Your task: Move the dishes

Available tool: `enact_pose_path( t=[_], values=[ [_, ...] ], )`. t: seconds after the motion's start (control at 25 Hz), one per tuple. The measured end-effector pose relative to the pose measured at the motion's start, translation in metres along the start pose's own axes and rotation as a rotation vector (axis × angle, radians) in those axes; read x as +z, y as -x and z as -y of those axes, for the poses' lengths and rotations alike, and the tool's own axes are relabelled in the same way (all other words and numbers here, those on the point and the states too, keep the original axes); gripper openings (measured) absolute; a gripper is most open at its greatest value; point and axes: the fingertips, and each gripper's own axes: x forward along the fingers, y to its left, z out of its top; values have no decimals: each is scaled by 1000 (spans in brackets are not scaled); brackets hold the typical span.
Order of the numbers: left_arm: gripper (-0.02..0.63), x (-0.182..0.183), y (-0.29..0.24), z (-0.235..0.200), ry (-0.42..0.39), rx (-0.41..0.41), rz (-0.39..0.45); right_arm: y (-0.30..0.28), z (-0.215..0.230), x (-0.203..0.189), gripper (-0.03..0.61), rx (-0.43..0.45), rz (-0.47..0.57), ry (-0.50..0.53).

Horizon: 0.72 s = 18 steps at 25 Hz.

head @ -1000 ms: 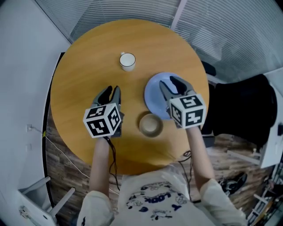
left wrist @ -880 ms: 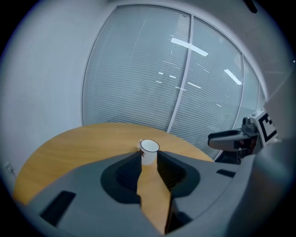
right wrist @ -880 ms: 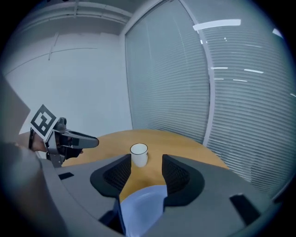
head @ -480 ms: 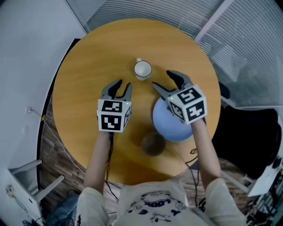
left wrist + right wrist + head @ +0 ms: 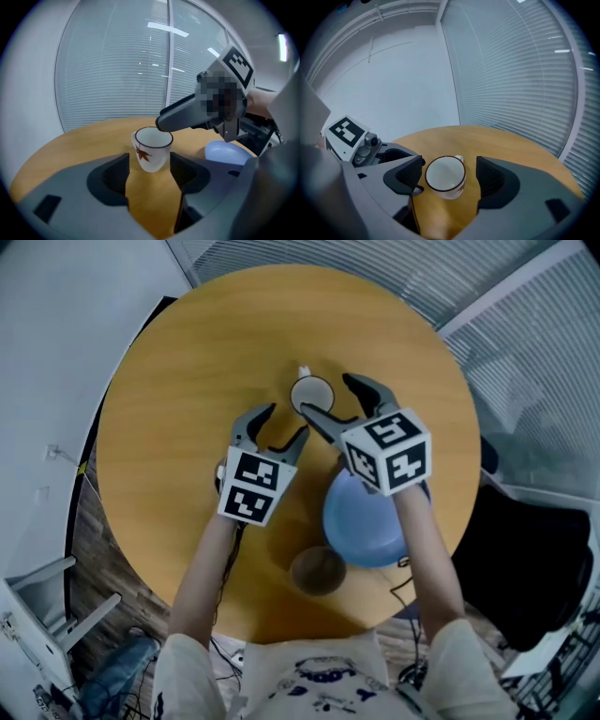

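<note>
A white cup [image 5: 312, 393] with a dark rim and a red leaf print stands upright past the middle of the round wooden table [image 5: 187, 381]. My right gripper [image 5: 328, 397] is open, and the cup [image 5: 446, 176] sits between its jaws without touching either pad. My left gripper [image 5: 281, 425] is open and holds nothing; the cup [image 5: 152, 150] stands just beyond its fingertips. One right finger [image 5: 183, 117] reaches over the cup's rim. Both grippers' jaws have just been opening, with nothing gripped.
A pale blue plate [image 5: 370, 517] lies under my right forearm, also seen as the plate [image 5: 227, 152]. A brown bowl [image 5: 317, 570] sits near the table's front edge. Window blinds [image 5: 520, 70] rise behind the table. A dark object [image 5: 534, 549] lies off the table's right side.
Both grippers moved forward across the table toward the cup, the right from over the plate. Both pairs of jaws spread wider. The cup now sits between the right jaws.
</note>
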Motion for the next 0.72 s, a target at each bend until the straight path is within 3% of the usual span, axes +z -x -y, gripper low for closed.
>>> enact_pose_path(
  t=[0.2,0.48,0.72],
  values=[
    [273,-9,-22,6,-8,-10,-2,-21,-4,-7,365,22,-21,-33],
    [273,-6,-39,8,4,-26,29,-43,-9,-24,365,67,-83,-46],
    [273,-1,-37,6,-9,-37,76,-44,-9,-23,365,78,-56,-64]
  ],
)
